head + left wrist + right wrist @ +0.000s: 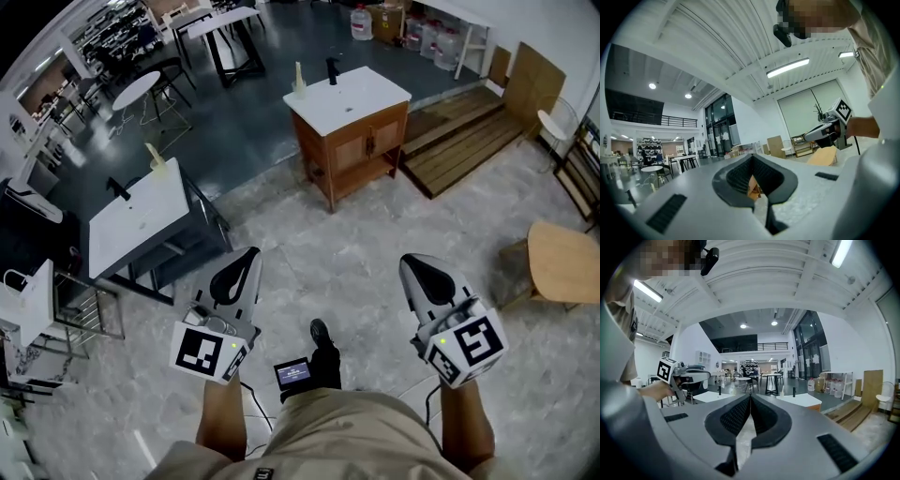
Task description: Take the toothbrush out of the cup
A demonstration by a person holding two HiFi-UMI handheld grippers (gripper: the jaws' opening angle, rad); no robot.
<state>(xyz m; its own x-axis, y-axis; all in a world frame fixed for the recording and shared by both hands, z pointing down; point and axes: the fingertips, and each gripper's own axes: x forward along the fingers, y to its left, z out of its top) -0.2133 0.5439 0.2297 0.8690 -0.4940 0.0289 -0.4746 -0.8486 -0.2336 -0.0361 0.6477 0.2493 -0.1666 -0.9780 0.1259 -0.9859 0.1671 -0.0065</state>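
Two sink stands each carry a pale cup with a toothbrush upright in it. One cup [298, 86] stands on the white top of a wooden vanity [361, 103], beside a black tap [332, 69]. The other cup [156, 159] is on a white table [141, 217] to the left. My left gripper [247, 265] and right gripper [415, 269] hang over the floor well short of both, shut and empty. In the right gripper view the vanity cup [782, 390] shows small past the shut jaws of the right gripper [750, 399]. The left gripper [752, 159] points at the wooden vanity.
Pale marble floor lies between me and the stands, with darker floor beyond. A wooden platform [464, 131] is right of the vanity and a round wooden chair [562, 262] at far right. Water jugs [427, 36] line the back wall. A wire rack [84, 314] stands at left.
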